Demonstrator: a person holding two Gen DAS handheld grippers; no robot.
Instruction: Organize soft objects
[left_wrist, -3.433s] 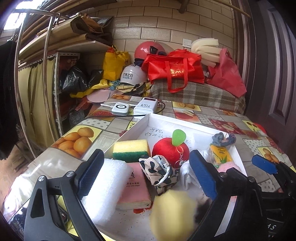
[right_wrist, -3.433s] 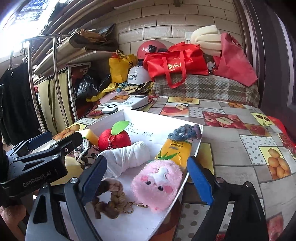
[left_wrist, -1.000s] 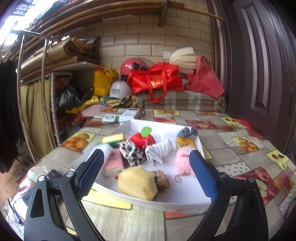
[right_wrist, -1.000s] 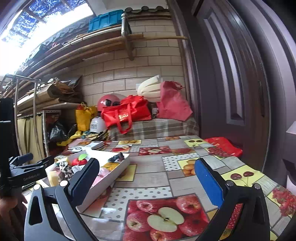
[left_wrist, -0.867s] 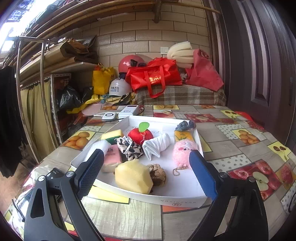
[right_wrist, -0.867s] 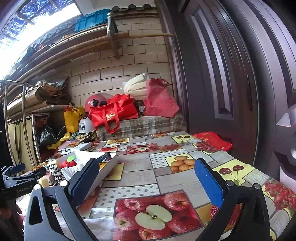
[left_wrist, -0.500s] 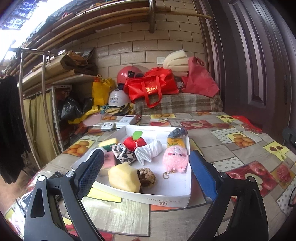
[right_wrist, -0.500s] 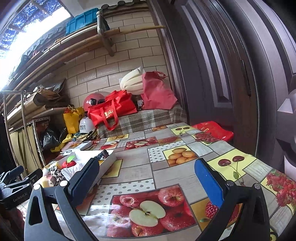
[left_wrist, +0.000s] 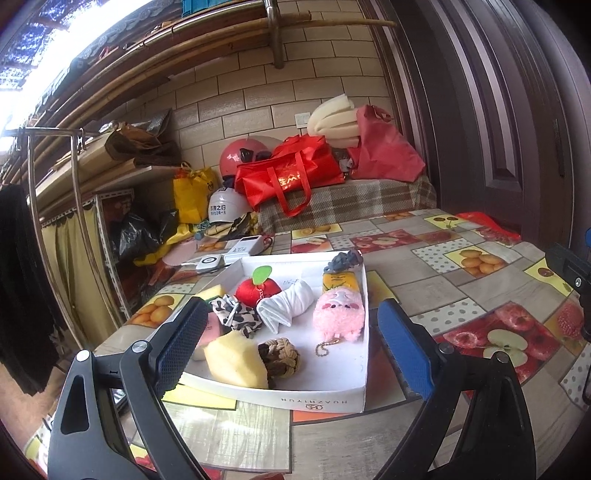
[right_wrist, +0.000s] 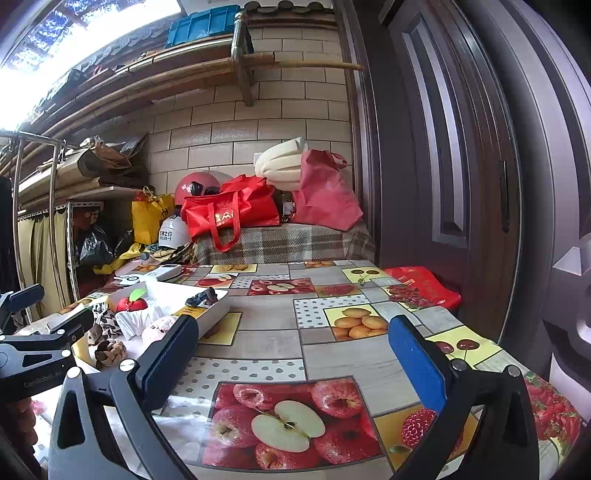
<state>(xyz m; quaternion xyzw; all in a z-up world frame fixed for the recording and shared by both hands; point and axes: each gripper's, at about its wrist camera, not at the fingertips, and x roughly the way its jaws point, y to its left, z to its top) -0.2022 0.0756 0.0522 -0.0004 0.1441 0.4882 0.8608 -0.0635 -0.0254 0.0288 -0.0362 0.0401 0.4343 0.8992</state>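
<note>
A white tray (left_wrist: 325, 397) on the fruit-print table holds several soft things: a yellow sponge (left_wrist: 236, 360), a brown knotted rope ball (left_wrist: 282, 356), a pink plush (left_wrist: 340, 314), a rolled white cloth (left_wrist: 290, 304), a red plush apple (left_wrist: 256, 290) and a spotted pouch (left_wrist: 236, 315). My left gripper (left_wrist: 291, 347) hangs open in front of the tray, nothing between its fingers. My right gripper (right_wrist: 291, 360) is open over the bare tablecloth, right of the tray (right_wrist: 216, 312), and is empty. The left gripper's body (right_wrist: 40, 354) shows at the right wrist view's left edge.
Behind the tray lie a white power bank (left_wrist: 247, 251) and a small white device (left_wrist: 208, 263). A plaid-covered bench with a red bag (left_wrist: 291, 177), helmets and foam stands at the back wall. A dark door (right_wrist: 461, 166) closes the right side. Metal shelving (left_wrist: 55, 192) stands left.
The left wrist view has pulled back from the tray, so the whole tray now shows with its front wall. The right wrist view has swung slightly left. Both grippers stayed open.
</note>
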